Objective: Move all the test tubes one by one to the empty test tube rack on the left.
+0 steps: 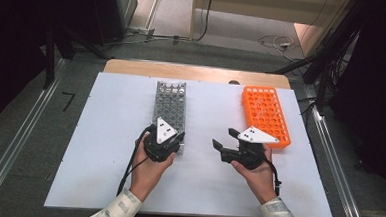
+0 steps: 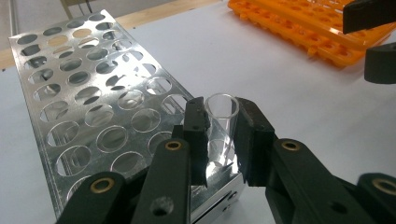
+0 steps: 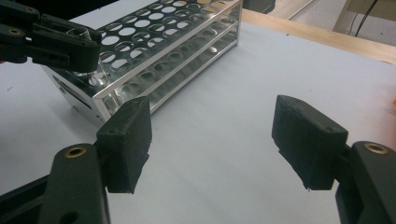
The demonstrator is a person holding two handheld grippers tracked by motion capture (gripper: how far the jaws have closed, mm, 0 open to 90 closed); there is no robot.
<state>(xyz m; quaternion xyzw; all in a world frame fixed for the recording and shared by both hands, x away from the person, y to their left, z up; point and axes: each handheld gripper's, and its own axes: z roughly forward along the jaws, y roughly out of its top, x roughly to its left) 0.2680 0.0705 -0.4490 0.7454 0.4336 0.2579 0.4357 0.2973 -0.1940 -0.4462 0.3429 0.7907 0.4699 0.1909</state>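
Note:
A silver metal tube rack with many round holes stands on the white table, left of centre. My left gripper hovers over its near right corner, shut on a clear upright tube. The tube's open mouth shows between the pads, and its lower end reaches down into a corner hole of the metal rack. An orange tube rack lies at the right. My right gripper sits between the two racks, just above the table, jaws open and empty. Its view shows the left gripper with the tube.
The table's wooden far edge lies beyond the racks. Floor rails run along both sides of the table, and cables lie on the floor behind it. Bare white tabletop spreads at the front and far left.

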